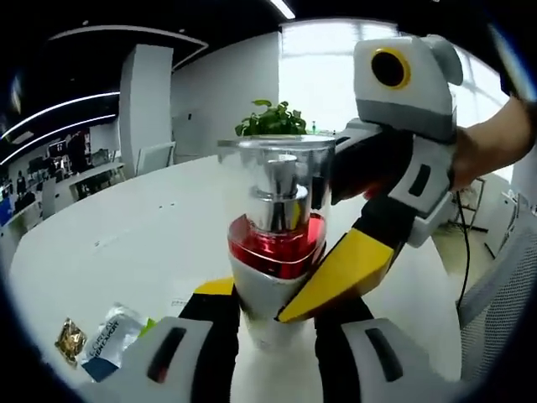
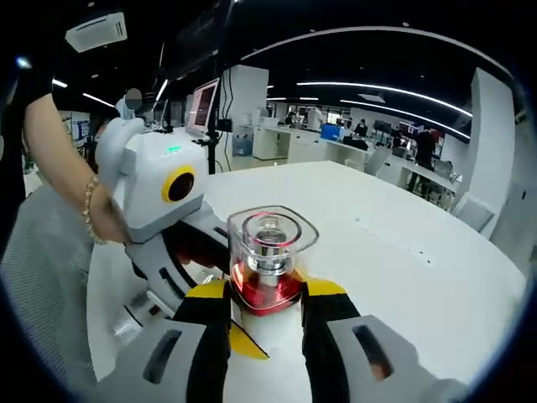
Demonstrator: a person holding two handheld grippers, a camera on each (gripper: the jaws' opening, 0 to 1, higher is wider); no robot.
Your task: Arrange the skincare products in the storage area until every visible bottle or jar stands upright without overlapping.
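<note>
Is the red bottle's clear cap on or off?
On: the clear cap sits over the silver pump atop the red bottle.

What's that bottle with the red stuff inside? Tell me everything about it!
The white-bodied bottle with red liquid has a shiny silver pump neck under a clear, squarish plastic cap. It stands upright over the white round table. Both tools grip it: the left tool holds its white lower body, and the right tool closes around the red part.

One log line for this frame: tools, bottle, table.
left tool: shut on red bottle | right tool: shut on same bottle's clear cap | bottle: upright, above white table | sachets: beside it
</note>
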